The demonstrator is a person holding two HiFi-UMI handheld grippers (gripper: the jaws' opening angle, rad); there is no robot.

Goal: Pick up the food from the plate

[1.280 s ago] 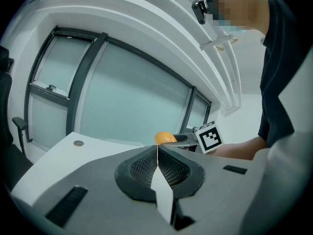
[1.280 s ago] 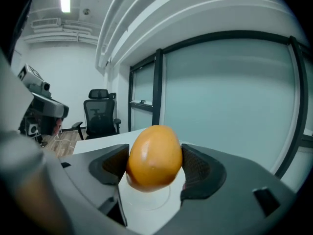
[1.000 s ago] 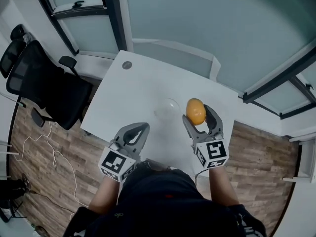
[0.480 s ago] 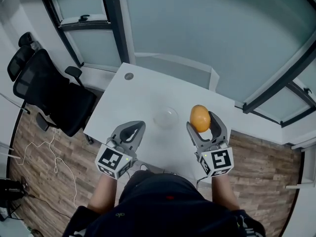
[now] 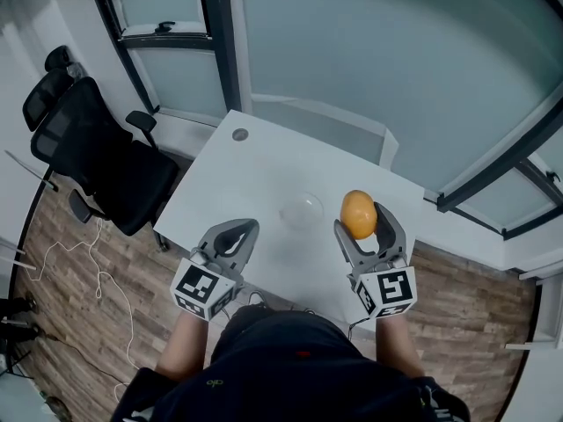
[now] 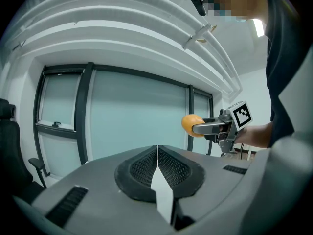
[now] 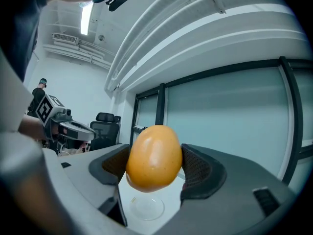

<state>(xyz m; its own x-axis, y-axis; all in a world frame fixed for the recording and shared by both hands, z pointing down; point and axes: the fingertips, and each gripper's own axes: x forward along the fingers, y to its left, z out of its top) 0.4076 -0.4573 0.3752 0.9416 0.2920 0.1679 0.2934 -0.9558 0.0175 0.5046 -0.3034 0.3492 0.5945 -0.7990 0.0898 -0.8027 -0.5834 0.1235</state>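
Grey left gripper [image 5: 247, 227] and right gripper [image 5: 361, 217] carry black-white marker cubes [image 5: 201, 290].

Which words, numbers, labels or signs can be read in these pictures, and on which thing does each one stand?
No words, numbers or brands can be read anywhere.
Cube of the left gripper: only a black-and-white square marker pattern, no letters.
Cube of the right gripper: the same kind of pattern.
The orange food and the plate bear no label.
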